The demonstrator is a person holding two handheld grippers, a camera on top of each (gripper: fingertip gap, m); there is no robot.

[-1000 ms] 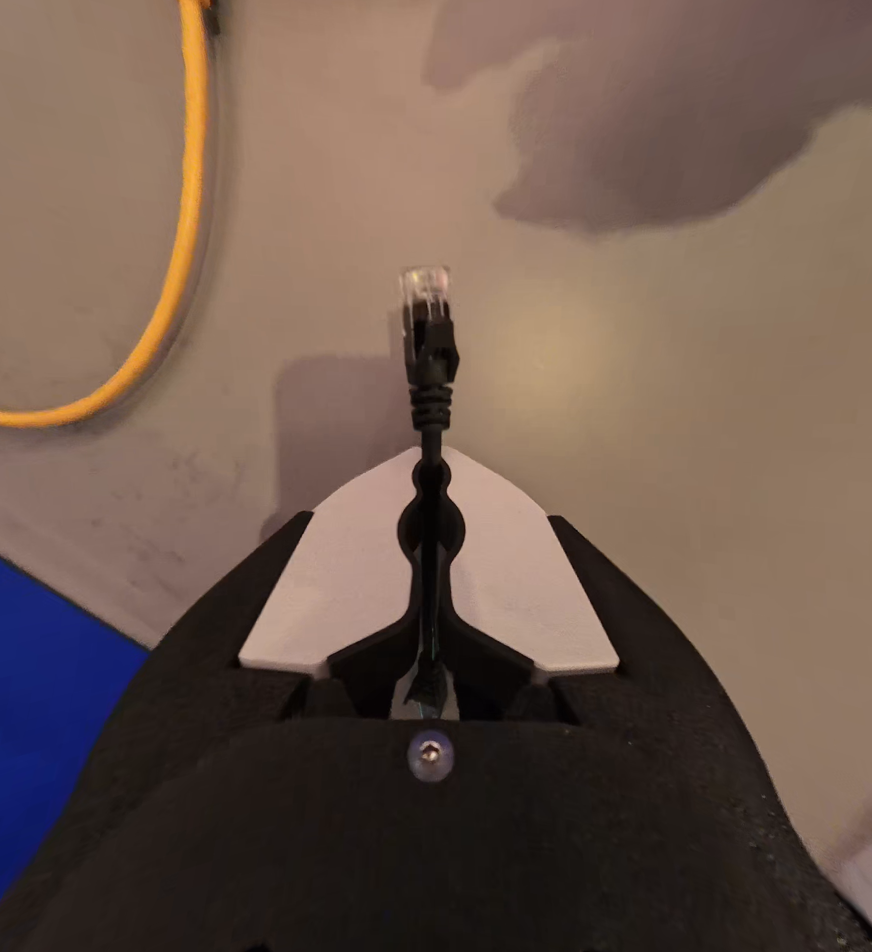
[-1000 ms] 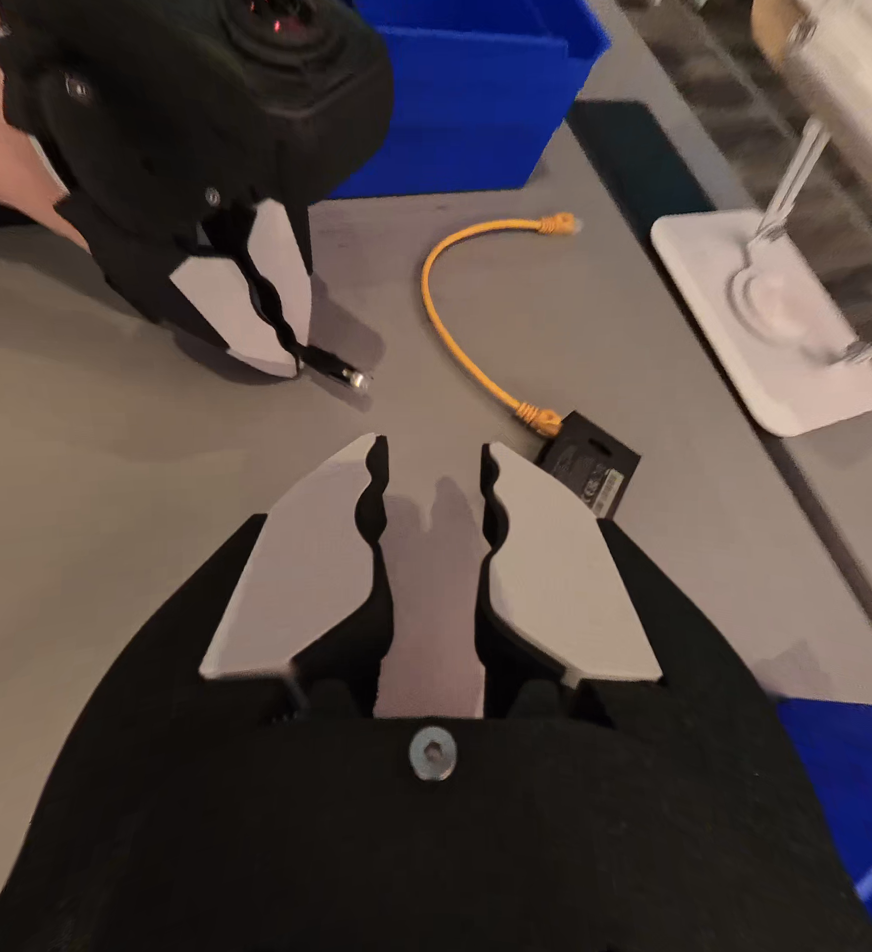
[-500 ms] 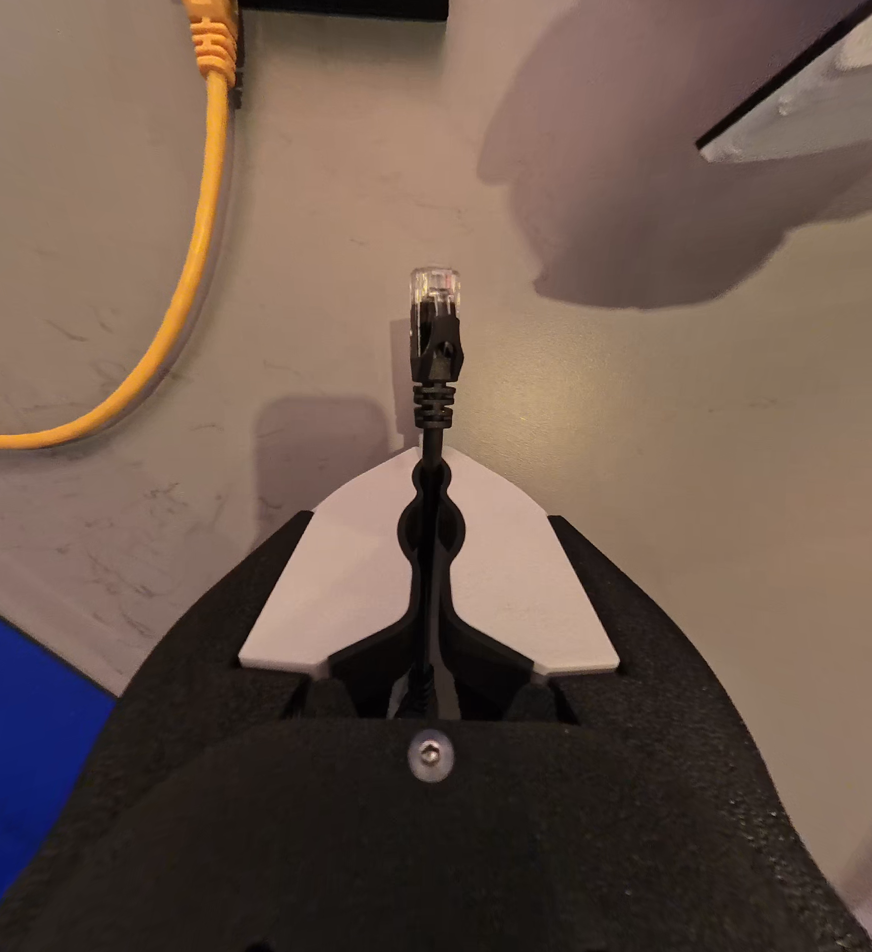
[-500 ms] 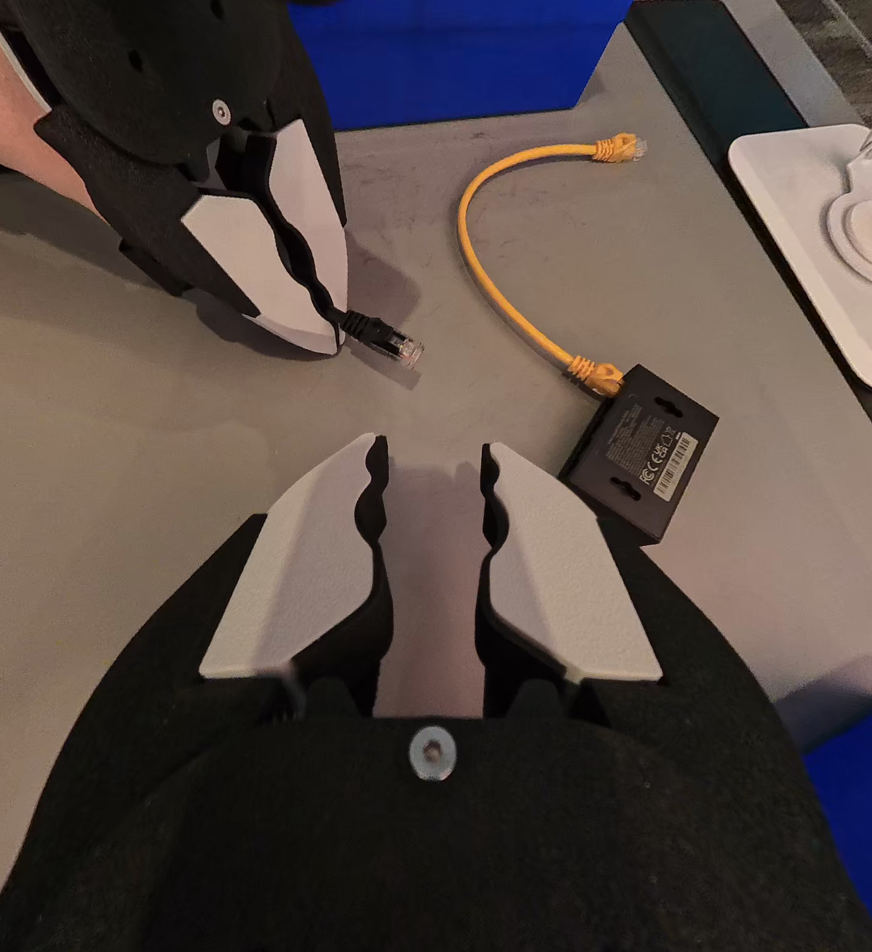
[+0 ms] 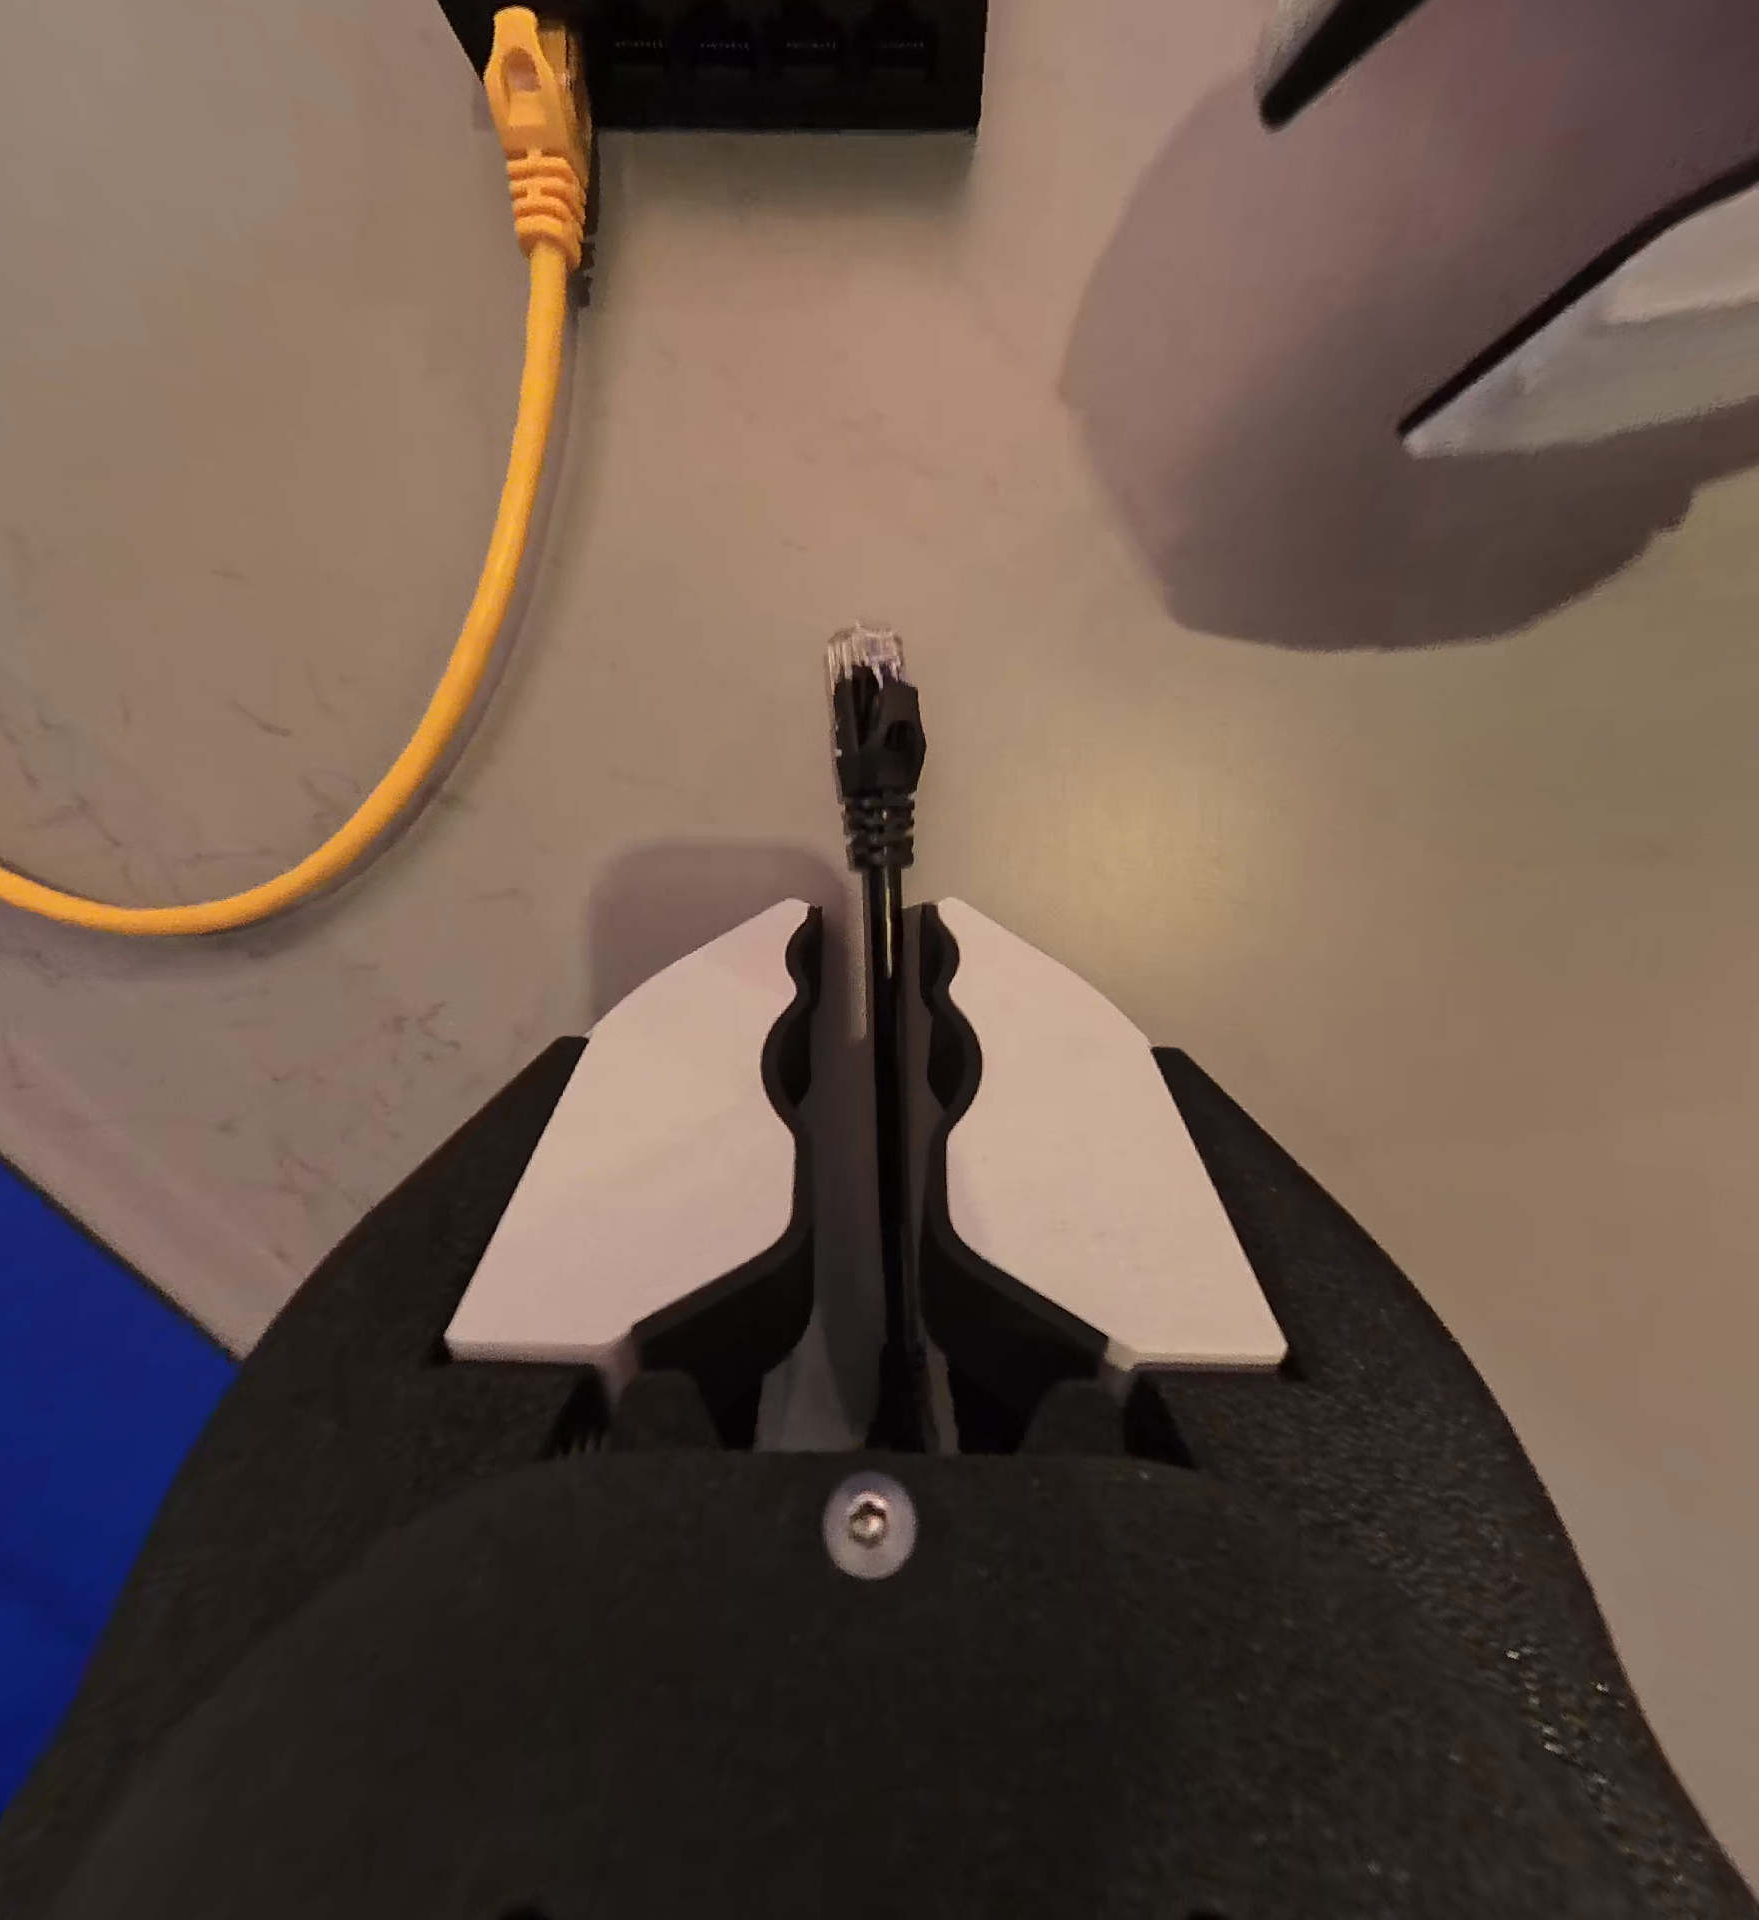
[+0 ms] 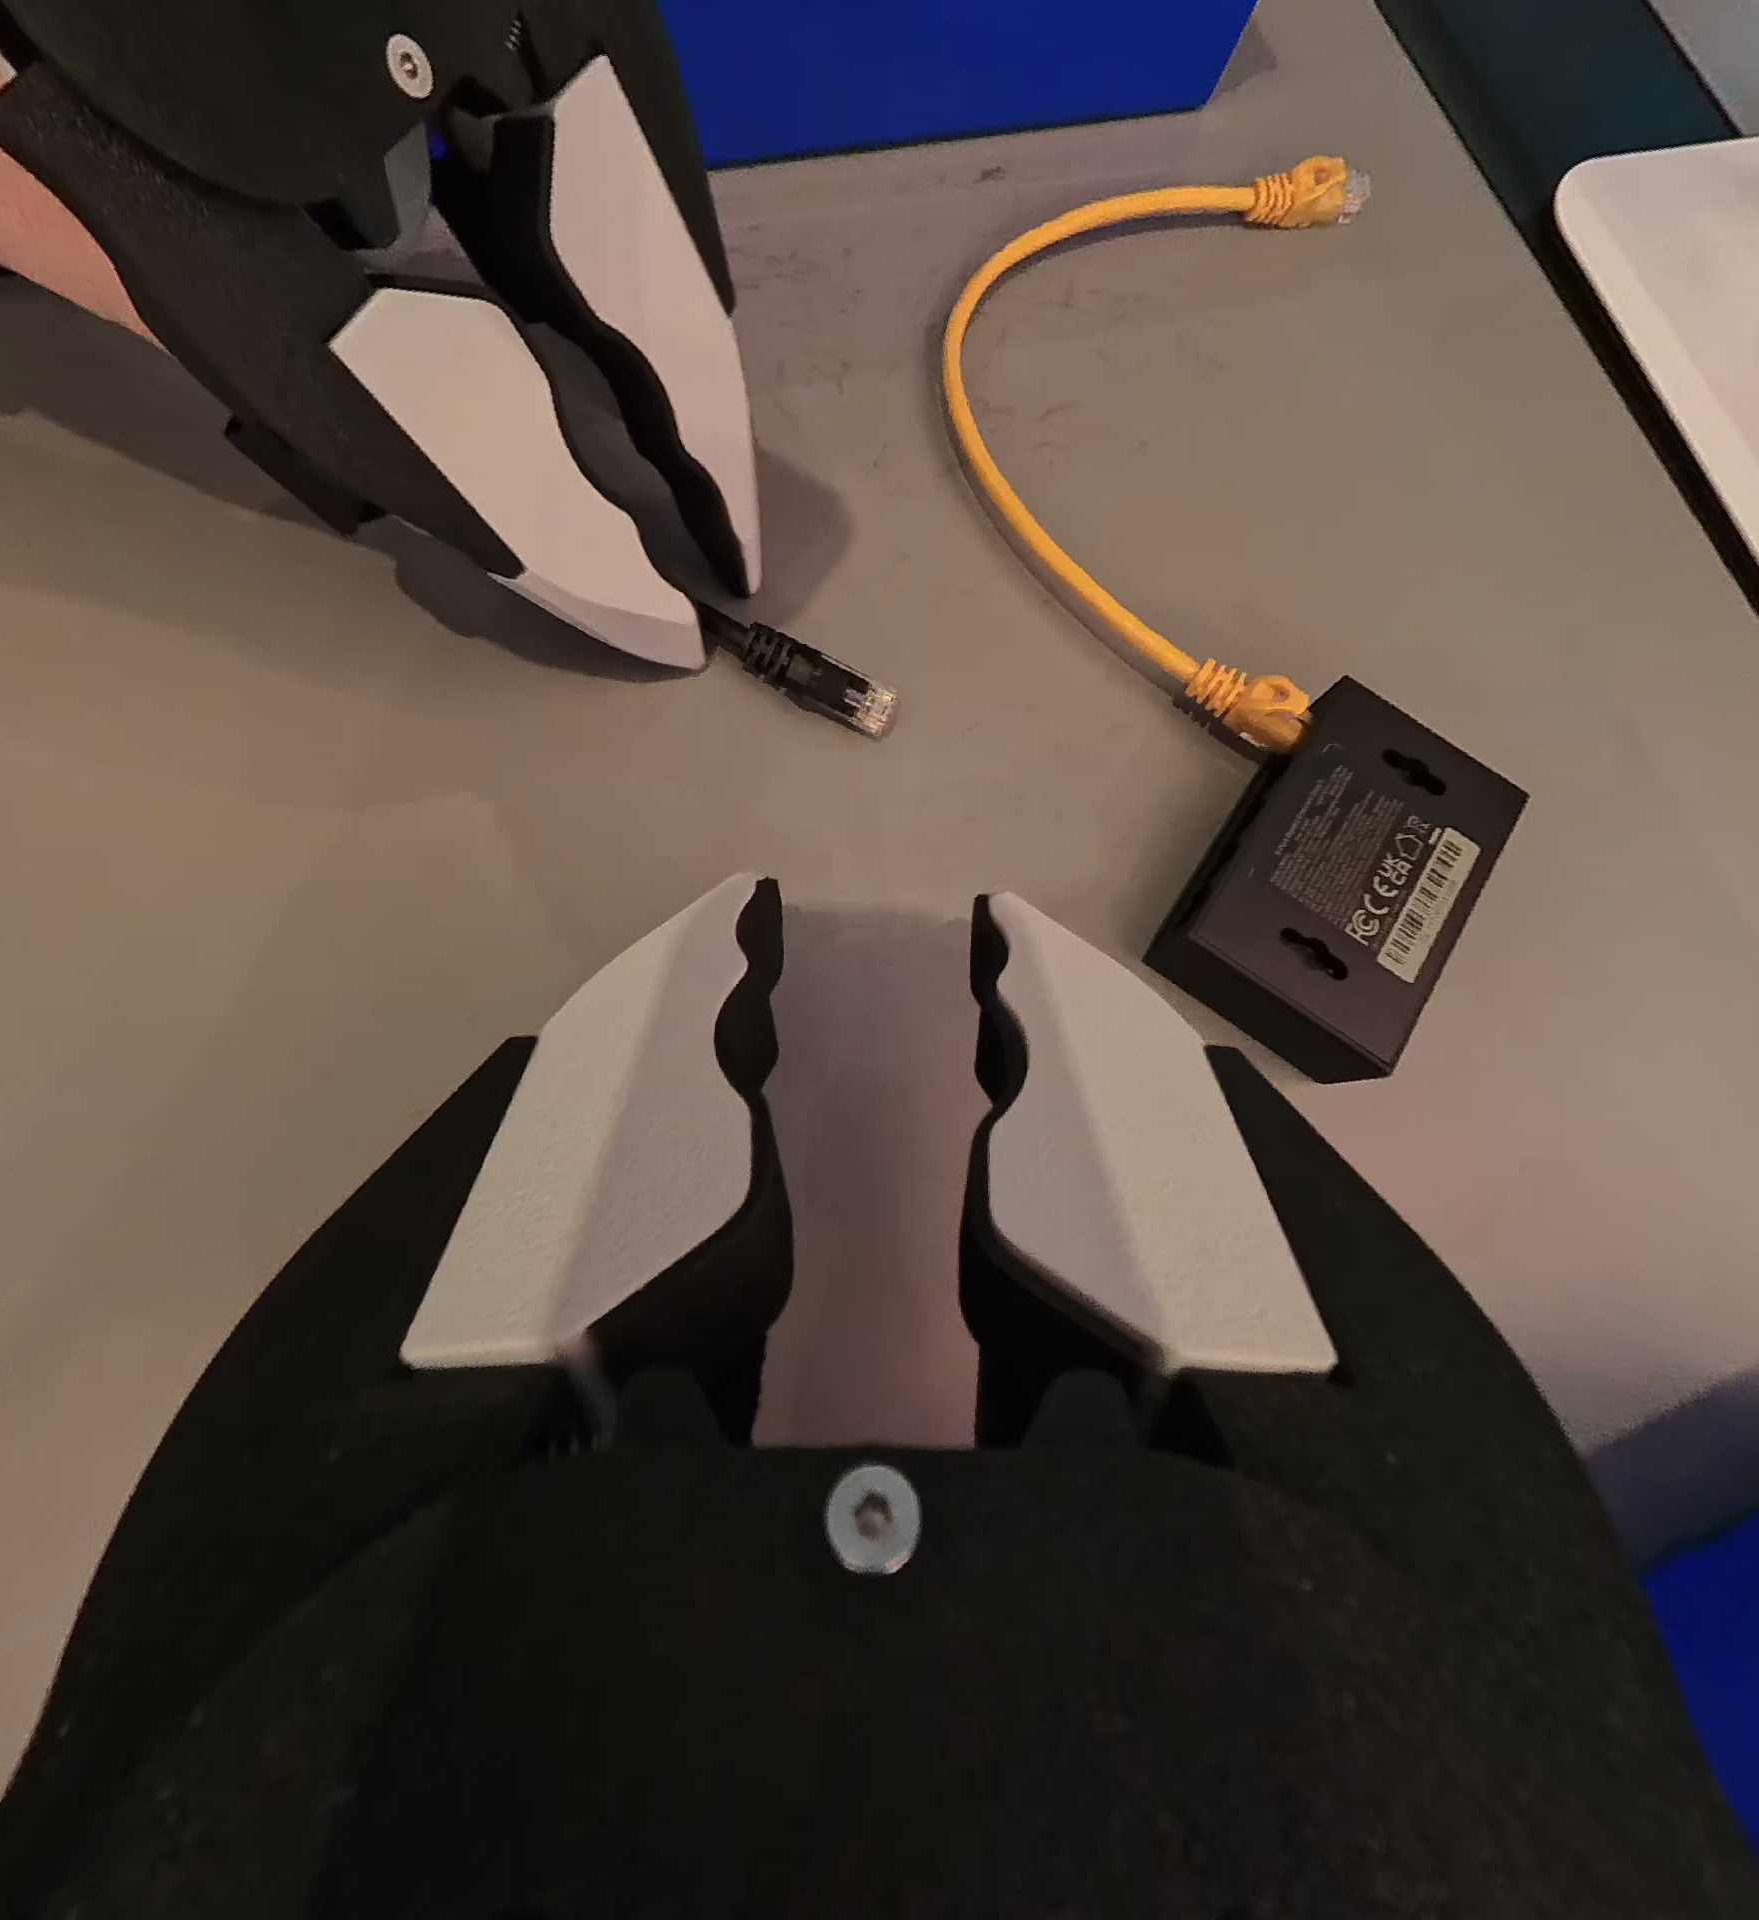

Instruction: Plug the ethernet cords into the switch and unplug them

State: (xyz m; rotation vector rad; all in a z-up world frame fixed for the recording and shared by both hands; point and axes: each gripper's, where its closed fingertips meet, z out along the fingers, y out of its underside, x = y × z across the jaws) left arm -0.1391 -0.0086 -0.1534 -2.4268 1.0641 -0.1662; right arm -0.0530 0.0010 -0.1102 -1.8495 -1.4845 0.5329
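The black ethernet cord's plug (image 5: pixel 875 727) lies on the grey table just past my left gripper (image 5: pixel 870 914). The jaws stand slightly apart, with the cord running loose between them. The right wrist view shows that gripper (image 6: pixel 724 618) tilted down with the plug (image 6: pixel 823 686) sticking out. The black switch (image 6: pixel 1342 894) lies to the right with the yellow cord (image 6: pixel 1020 488) plugged into one end port (image 5: pixel 537 135). The yellow cord's other end (image 6: pixel 1311 192) lies free. My right gripper (image 6: pixel 875 894) is open and empty, left of the switch.
A blue bin (image 6: pixel 937 73) stands at the table's far edge, and blue also shows at the left (image 5: pixel 23 1351). A white stand base (image 6: pixel 1706 312) sits at the far right. The table's front right edge is close to the switch. The tips of one gripper are about 10 centimeters away from the tips of the other. The black switch (image 6: pixel 1342 894) is about 9 centimeters from my right fingertips. The end port (image 5: pixel 537 135) sits 11 centimeters or so from the ends of my right fingers. It is also in sight in the right wrist view (image 6: pixel 1254 696).
My left gripper moved toward the switch and its jaws parted from the black cord. My right gripper moved closer to the table and the switch, staying open.
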